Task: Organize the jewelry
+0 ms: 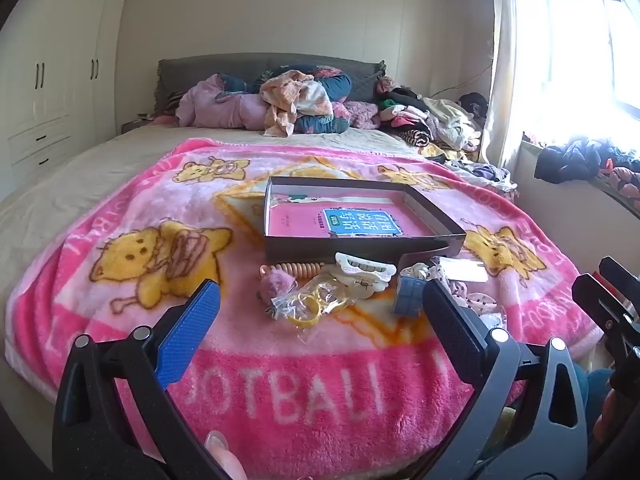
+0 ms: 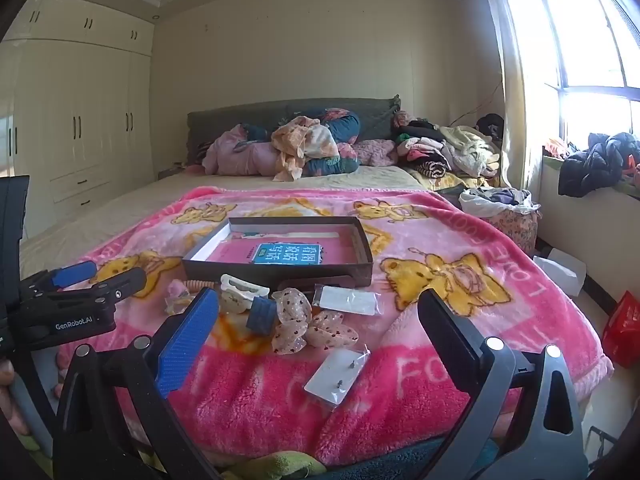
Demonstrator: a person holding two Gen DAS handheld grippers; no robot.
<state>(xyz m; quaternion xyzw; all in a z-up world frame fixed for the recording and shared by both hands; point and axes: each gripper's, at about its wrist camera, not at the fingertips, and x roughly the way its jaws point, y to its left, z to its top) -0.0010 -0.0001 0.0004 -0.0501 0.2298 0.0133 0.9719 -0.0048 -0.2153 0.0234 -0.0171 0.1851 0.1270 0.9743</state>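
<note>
Pink fleece is filling both views: a blanket (image 1: 320, 380) printed with yellow cartoon bears is lying across the near end of a bed (image 1: 80, 176), and white letters reading "OTBALL" are showing along its front border in the left wrist view. A dark shallow box (image 1: 360, 216) is sitting on the blanket, open at the top, with a pink book (image 2: 288, 252) lying flat inside it; the book's blue label is carrying Chinese characters, upside down from here. Beyond the box, bedding and clothes (image 2: 304, 148) are piling up against a grey headboard (image 1: 264, 66), cream wardrobes (image 2: 80, 120) are lining the wall off to the box's left, and a bright window (image 2: 588, 52) is glaring to its right.

Just in front of the box the jewelry is lying scattered: a white hair claw (image 1: 366, 270), a pink pompom (image 1: 276, 284), a clear bag with yellow rings (image 1: 312, 304), a blue square piece (image 2: 261, 314), spotted fabric bows (image 2: 304, 320), and nearer still a card of stud earrings (image 2: 338, 374).

The left gripper (image 1: 320, 320) is hovering nearer than the box with its fingers spread wide, gripping nothing; "GenRobot.AI" is reading clearly on its side in the right wrist view. The right gripper (image 2: 320, 332) is likewise gaping apart, bare, over the bows and earring card.
</note>
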